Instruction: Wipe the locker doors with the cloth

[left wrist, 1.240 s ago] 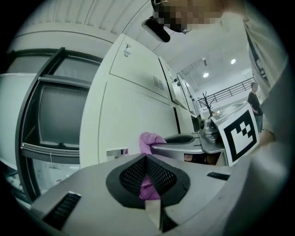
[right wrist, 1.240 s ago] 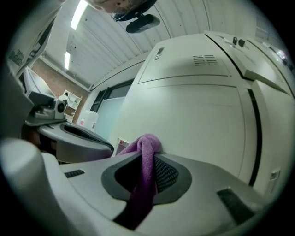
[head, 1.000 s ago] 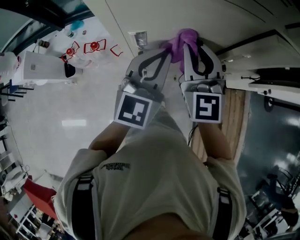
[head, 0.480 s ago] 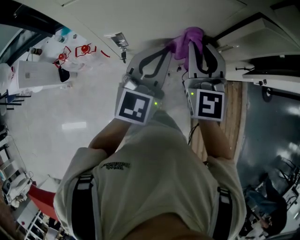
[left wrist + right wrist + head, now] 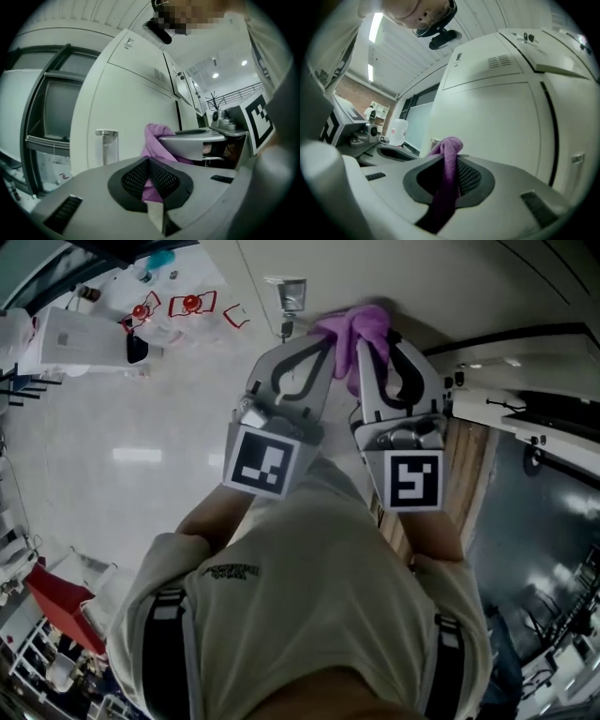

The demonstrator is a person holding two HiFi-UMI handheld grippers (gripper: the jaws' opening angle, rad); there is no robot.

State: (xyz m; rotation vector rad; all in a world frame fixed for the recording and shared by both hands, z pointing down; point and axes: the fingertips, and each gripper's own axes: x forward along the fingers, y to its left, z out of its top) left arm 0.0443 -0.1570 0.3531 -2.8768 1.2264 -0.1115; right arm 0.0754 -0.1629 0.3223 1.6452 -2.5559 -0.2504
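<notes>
A purple cloth is pressed against the cream locker door at the top of the head view. My right gripper is shut on the cloth, which runs through its jaws and bunches at the tips against the door. My left gripper sits close beside it on the left, shut, with purple cloth showing between its pads. The door fills both gripper views.
A metal latch sticks out of the door just left of the cloth. A second latch is further right. An open locker door and a wooden strip lie right; a white box stands left.
The cloth and both grippers slid right along the door away from the latch, then back left toward it. Both grips are unchanged.
</notes>
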